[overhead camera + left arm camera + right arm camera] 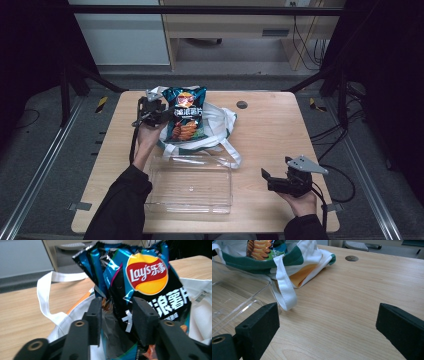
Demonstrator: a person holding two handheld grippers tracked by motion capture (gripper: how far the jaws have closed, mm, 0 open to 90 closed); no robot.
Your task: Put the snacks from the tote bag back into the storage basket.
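Note:
A blue and black chip bag (184, 112) with a red and yellow logo (146, 273) stands tilted in the mouth of a white tote bag (220, 120) with green trim at the back middle of the table. My left gripper (166, 113) comes at it from the left. In the left gripper view its jaws (117, 312) straddle the bag's crumpled left side and the pads press into the foil. My right gripper (267, 180) rests near the front right, open wide (328, 322) over bare wood, with nothing between its fingers.
A clear plastic box (190, 185) lies empty in front of the tote, its corner at the left in the right gripper view (234, 297). A white tote strap (285, 290) trails onto the wooden table (280, 135). A small round hole (242, 104) marks the back.

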